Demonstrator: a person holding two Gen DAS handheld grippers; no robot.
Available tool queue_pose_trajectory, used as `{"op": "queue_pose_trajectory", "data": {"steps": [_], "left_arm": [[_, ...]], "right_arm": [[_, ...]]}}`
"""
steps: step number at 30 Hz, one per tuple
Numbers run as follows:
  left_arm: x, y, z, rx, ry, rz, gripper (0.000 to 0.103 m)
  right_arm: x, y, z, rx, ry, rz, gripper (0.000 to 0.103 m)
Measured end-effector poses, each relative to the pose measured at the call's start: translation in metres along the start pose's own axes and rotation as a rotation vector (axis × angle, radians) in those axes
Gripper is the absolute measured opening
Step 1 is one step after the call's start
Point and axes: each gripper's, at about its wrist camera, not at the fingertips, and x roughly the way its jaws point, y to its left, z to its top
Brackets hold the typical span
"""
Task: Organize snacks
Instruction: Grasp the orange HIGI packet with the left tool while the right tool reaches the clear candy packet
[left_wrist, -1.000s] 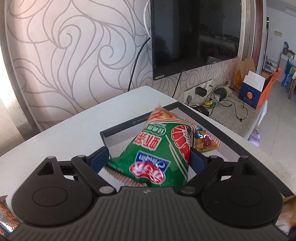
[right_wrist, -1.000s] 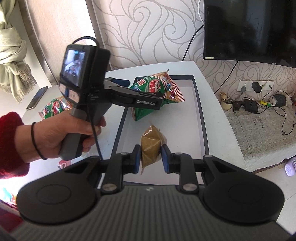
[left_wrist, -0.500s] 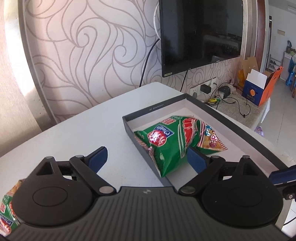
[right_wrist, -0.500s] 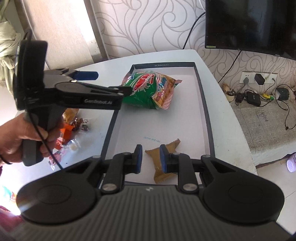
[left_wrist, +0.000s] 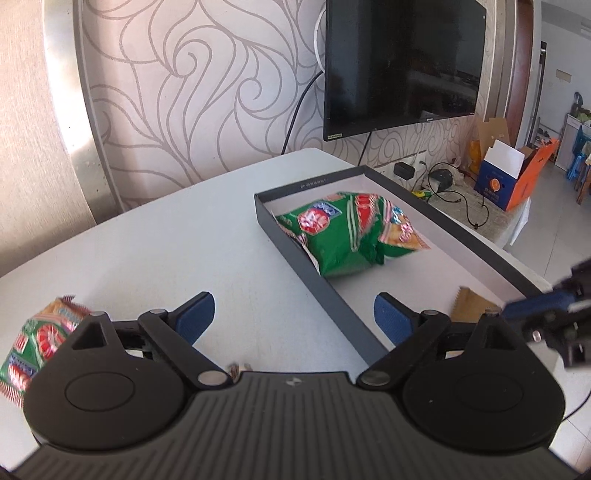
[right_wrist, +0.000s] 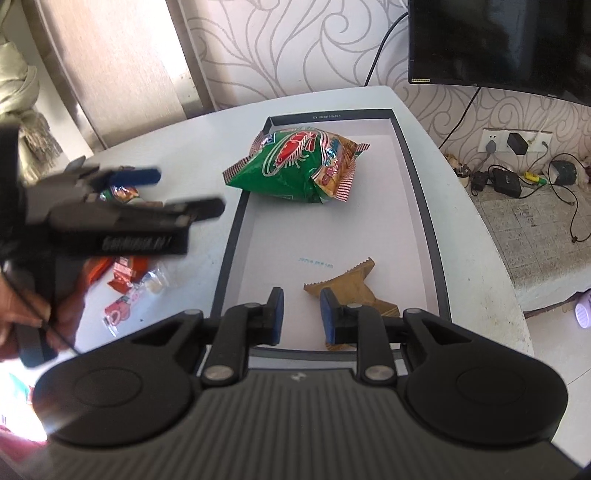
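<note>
Already the big green shrimp-chip bag (right_wrist: 295, 166) lies in the far end of the shallow dark-rimmed tray (right_wrist: 417, 206), slumped against its left wall, and a small brown wrapped snack (right_wrist: 354, 286) lies flat on the tray floor at the near end. The right tool (right_wrist: 298, 314) hangs over that floor with its jaws opening and nothing between them; the brown snack sits just beside its right pad, free. The left tool (left_wrist: 293, 314) is spread wide and empty over the white table (left_wrist: 166, 240), beside the tray's left rim. More snacks wait there: a second green bag (left_wrist: 40, 339) at the near left and small red wrapped sweets (right_wrist: 125, 280) in a loose heap. Such puffed bags are probably light, soft and slick, with brittle chips inside, so a gentle pinch on the crimped end seam looks safer than squeezing the belly. The sweets are likely firm but tiny and apt to skid; pinching the twisted wrapper ends seems best.
</note>
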Motion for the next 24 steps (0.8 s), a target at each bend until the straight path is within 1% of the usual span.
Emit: {"op": "queue_pose_trajectory", "data": {"steps": [1, 3, 8, 11, 13, 14, 18, 22, 24], "left_arm": [[-0.005, -0.001, -0.005, 0.002, 0.0, -0.006, 0.096], [-0.014, -0.002, -0.014, 0.009, 0.005, -0.01, 0.096], [-0.042, -0.002, -0.038, 0.009, 0.01, -0.041, 0.096], [-0.059, 0.002, -0.052, 0.02, 0.007, -0.043, 0.096], [-0.069, 0.006, -0.062, 0.022, 0.006, -0.046, 0.096], [-0.075, 0.01, -0.068, 0.022, 0.007, -0.047, 0.096], [-0.091, 0.027, -0.089, 0.012, 0.02, -0.032, 0.096], [-0.097, 0.043, -0.103, -0.021, 0.045, -0.007, 0.096], [-0.1, 0.048, -0.107, -0.023, 0.043, 0.004, 0.096]], "right_arm": [[-0.002, 0.001, -0.001, 0.004, -0.008, 0.005, 0.03], [-0.006, 0.005, -0.002, 0.009, -0.022, 0.01, 0.038], [-0.015, 0.019, -0.006, 0.002, -0.05, 0.026, 0.041], [-0.02, 0.028, -0.008, -0.005, -0.058, 0.033, 0.044], [-0.024, 0.037, -0.011, -0.013, -0.069, 0.023, 0.051], [-0.025, 0.041, -0.012, -0.022, -0.077, 0.024, 0.056], [-0.03, 0.063, -0.017, -0.066, -0.11, 0.047, 0.057], [-0.023, 0.092, -0.019, -0.142, -0.092, 0.058, 0.057], [-0.017, 0.106, -0.021, -0.169, -0.081, 0.075, 0.057]]}}
